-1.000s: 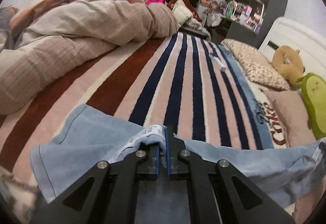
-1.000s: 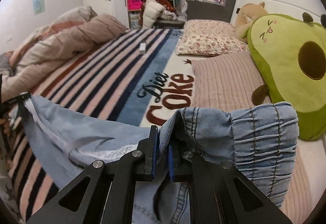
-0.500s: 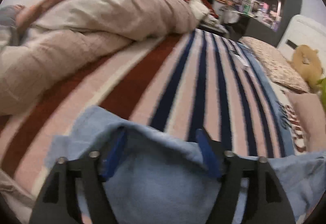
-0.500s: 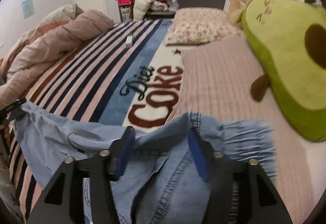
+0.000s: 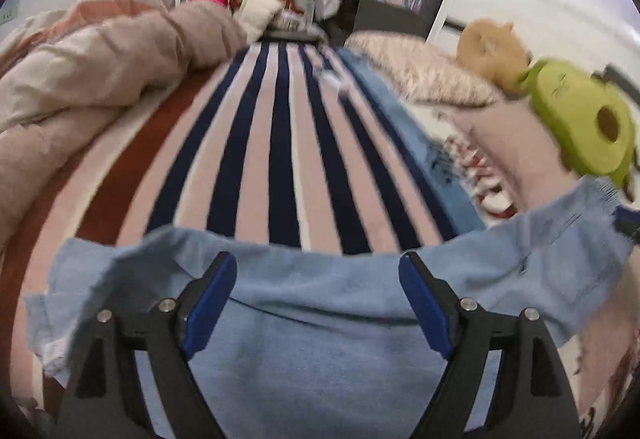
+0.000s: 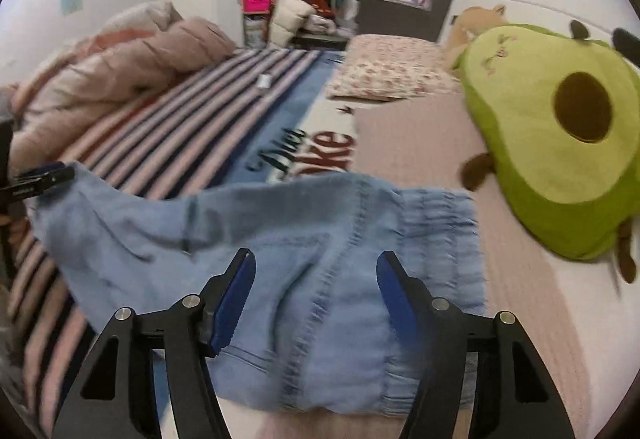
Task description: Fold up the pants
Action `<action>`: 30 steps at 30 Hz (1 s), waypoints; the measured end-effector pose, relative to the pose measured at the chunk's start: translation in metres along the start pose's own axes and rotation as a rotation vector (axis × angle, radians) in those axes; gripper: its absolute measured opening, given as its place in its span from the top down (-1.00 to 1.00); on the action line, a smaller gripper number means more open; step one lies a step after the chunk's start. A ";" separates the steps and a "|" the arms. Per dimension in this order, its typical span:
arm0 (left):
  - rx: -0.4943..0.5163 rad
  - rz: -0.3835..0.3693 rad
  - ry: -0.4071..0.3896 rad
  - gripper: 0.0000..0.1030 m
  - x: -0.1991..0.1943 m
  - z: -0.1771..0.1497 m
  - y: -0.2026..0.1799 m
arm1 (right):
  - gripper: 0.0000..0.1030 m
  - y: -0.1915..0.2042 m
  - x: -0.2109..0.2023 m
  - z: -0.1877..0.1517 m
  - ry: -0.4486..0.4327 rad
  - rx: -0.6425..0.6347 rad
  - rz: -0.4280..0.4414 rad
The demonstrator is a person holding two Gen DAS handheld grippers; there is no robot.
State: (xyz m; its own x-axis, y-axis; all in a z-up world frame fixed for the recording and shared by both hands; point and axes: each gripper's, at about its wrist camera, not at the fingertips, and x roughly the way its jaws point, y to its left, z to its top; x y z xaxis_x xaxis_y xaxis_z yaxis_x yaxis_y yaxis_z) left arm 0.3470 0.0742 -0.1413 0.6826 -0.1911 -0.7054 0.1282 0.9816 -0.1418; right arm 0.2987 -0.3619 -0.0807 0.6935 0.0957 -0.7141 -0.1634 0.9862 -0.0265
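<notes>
Light blue denim pants (image 5: 320,303) lie spread across the striped bed blanket, folded lengthwise. In the right wrist view the pants (image 6: 280,247) show their elastic waistband on the right. My left gripper (image 5: 316,303) is open, its jaws wide apart just above the leg end of the pants. My right gripper (image 6: 314,291) is open too, above the waist end. Neither holds anything. The left gripper's tip (image 6: 44,175) shows at the left edge of the right wrist view.
A striped blanket (image 5: 280,159) with a Diet Coke print (image 6: 304,151) covers the bed. A rumpled pink duvet (image 5: 100,71) lies on the left. A green avocado plush (image 6: 560,143), a brown plush (image 5: 492,51) and a floral pillow (image 6: 388,71) sit on the right. A small white object (image 6: 263,81) lies far up the blanket.
Both grippers were shut on the pants one second ago. They have opened and let go, and the pants have dropped flat onto the bed. Both grippers drew back slightly.
</notes>
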 end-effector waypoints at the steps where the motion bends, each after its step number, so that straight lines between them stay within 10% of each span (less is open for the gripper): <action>1: -0.019 0.007 0.021 -0.56 0.008 -0.002 0.003 | -0.14 -0.010 0.003 -0.001 0.004 0.040 -0.014; 8: -0.051 0.110 0.058 -0.56 0.033 -0.011 0.014 | -0.42 -0.038 0.020 -0.011 -0.025 0.111 -0.186; 19: -0.048 0.097 0.016 -0.56 0.016 -0.007 0.009 | -0.72 -0.058 0.005 -0.046 0.044 0.284 0.027; 30: -0.036 0.106 -0.028 -0.57 -0.003 0.000 0.009 | 0.22 -0.009 -0.015 -0.021 -0.028 0.146 0.026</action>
State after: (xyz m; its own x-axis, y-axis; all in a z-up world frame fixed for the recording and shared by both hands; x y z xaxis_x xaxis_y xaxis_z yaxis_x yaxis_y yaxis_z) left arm 0.3460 0.0834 -0.1409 0.7107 -0.0854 -0.6983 0.0283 0.9953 -0.0928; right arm 0.2751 -0.3746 -0.0845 0.7099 0.1231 -0.6934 -0.0793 0.9923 0.0949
